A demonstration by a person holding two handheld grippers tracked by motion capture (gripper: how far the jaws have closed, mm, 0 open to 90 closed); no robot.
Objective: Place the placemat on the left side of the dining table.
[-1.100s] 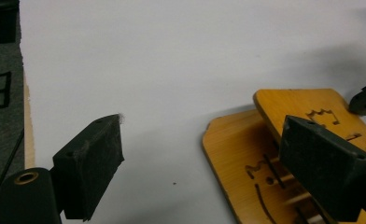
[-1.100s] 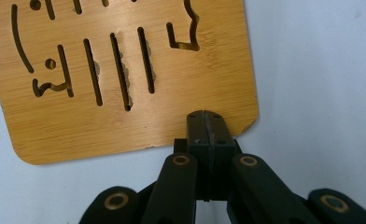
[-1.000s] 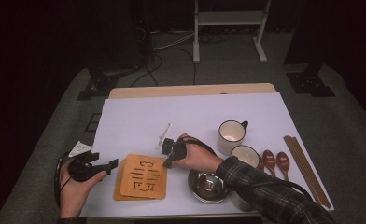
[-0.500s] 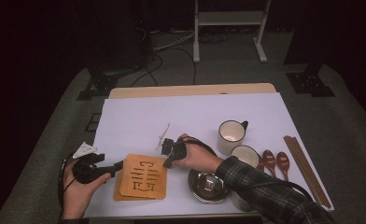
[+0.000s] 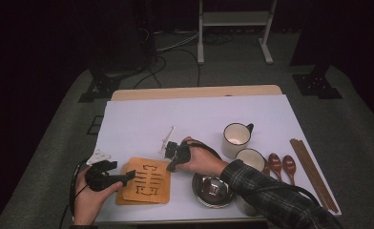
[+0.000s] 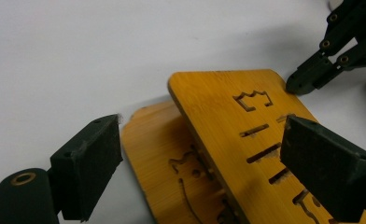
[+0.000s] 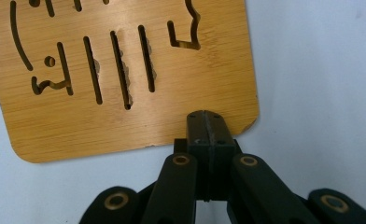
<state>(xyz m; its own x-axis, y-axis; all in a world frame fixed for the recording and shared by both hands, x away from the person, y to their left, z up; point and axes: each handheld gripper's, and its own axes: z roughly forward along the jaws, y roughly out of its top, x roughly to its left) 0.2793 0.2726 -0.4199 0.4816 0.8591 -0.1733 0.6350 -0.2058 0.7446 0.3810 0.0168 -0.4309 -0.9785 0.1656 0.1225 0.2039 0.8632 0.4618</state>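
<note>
Fingers (image 6: pixel 85 158) of the left gripper (image 5: pixel 120 179) stood wide apart, one on each side of the near-left corner of the two stacked boards, pads not yet pressing. Right gripper (image 7: pixel 205 133) had its jaws pressed together, tips resting on the top board's edge at a rounded corner, nothing between them; it looked to be pinning the board, not holding it.

Top bamboo trivet (image 6: pixel 232 116), with slot cut-outs, lay skewed over the lower bamboo trivet (image 6: pixel 153 154), so the lower one stuck out toward 9 o'clock in the left gripper view. In the high view the stack sat at about 7 o'clock on the white table cover (image 5: pixel 199 119), near the front edge.

Judged step: separating or squaring the two trivets. To do it well, the left jaws should have taken one board alone, by its exposed edge, low and level, rather than clamping both thicknesses. The right tip should have kept steady downward pressure so the top piece did not slide along. Slow pull, since bamboo on bamboo probably slips.

Outward: steel bowl (image 5: pixel 213 190) at 3 o'clock of the stack, cup (image 5: pixel 236 139) and a second cup (image 5: pixel 250 160) beyond, two wooden spoons (image 5: pixel 281 165), chopsticks (image 5: pixel 314 174) far right. All well apart from the work.
</note>
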